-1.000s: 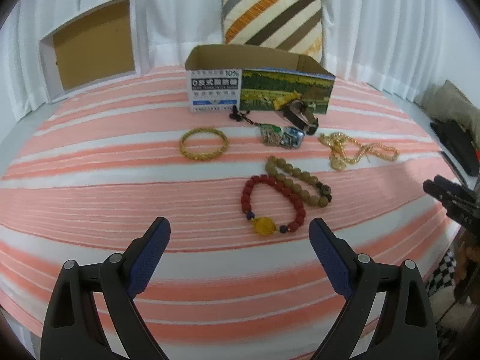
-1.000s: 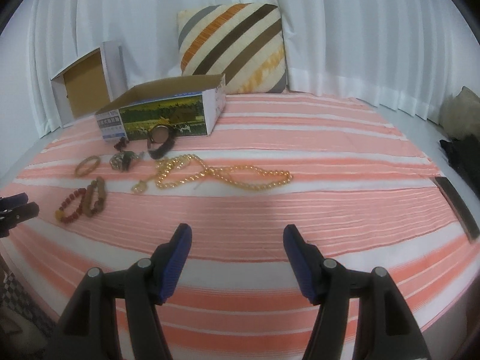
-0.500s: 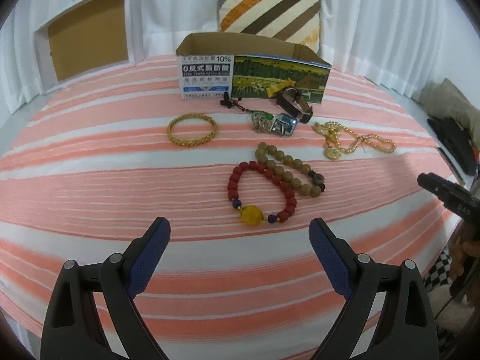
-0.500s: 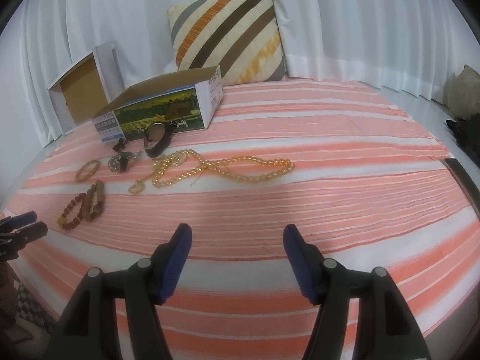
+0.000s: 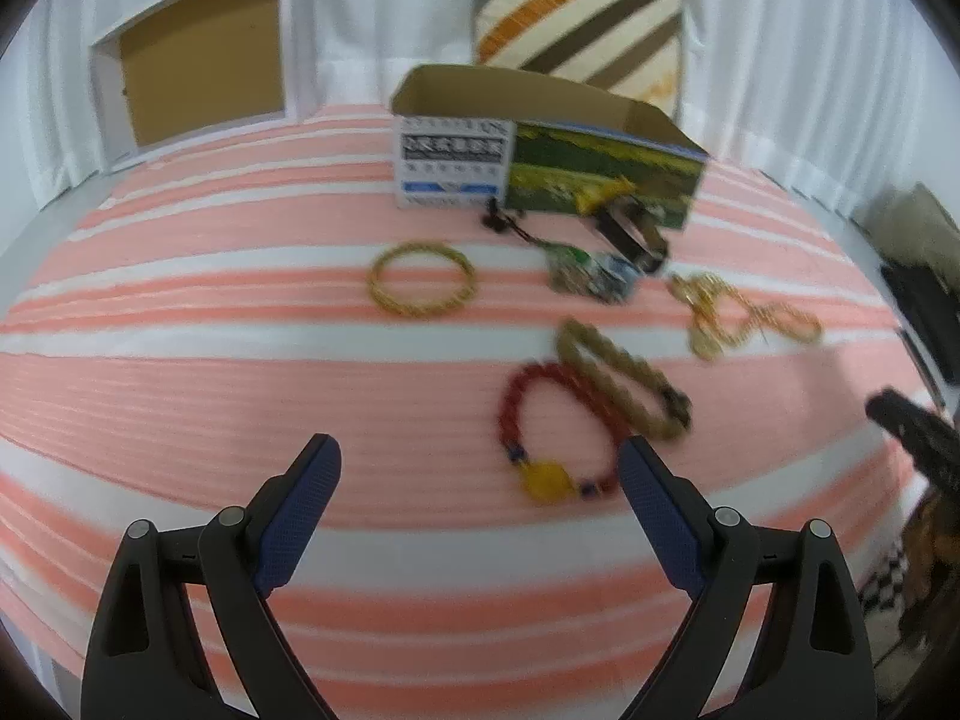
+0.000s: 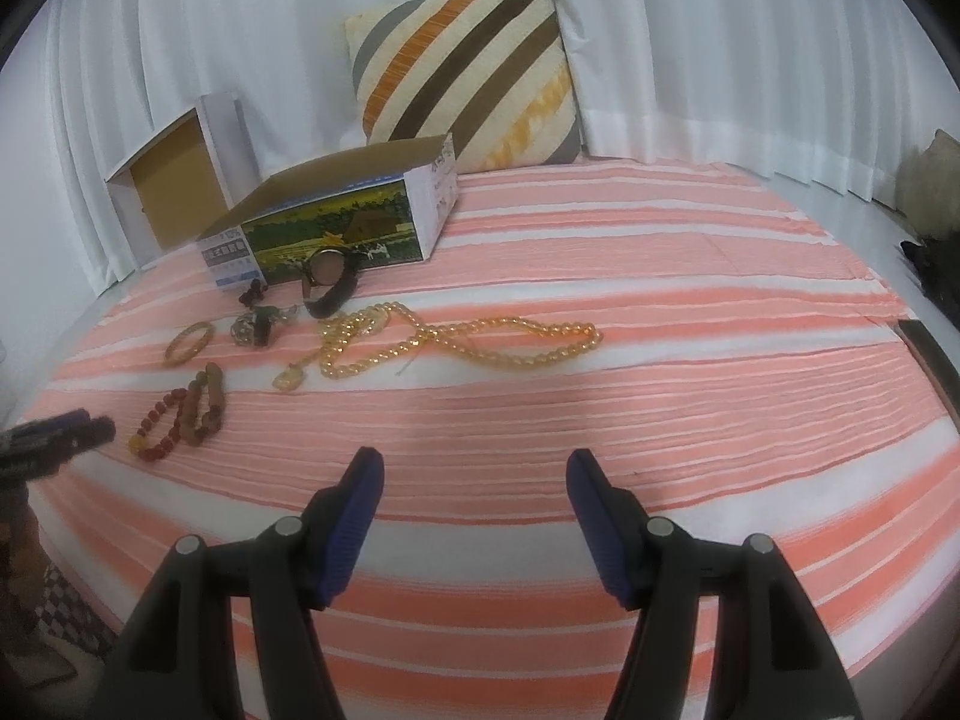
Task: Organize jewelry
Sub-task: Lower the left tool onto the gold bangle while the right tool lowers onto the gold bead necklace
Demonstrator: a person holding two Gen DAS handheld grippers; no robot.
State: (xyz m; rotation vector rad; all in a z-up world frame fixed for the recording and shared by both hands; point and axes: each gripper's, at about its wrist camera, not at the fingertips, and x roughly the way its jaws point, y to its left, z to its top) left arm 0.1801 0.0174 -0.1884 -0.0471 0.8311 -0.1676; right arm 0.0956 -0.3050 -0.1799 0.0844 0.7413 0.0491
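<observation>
Jewelry lies spread on the striped cloth (image 5: 180,372) before the open box (image 5: 540,162): gold bangle (image 5: 422,278), red bead bracelet (image 5: 555,429), tan bead bracelet (image 5: 624,378), gold necklace (image 6: 456,339). Left gripper (image 5: 480,474) and right gripper (image 6: 474,480) hover with jaws apart, holding nothing.

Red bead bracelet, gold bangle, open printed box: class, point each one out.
red bead bracelet (image 5: 561,483), left wrist view, on its yellow bead.
gold bangle (image 5: 384,294), left wrist view, on its left rim.
open printed box (image 6: 336,234), right wrist view, on its pictured side.

Black grippers (image 5: 480,504) — blue ribbed pads (image 5: 300,516)
</observation>
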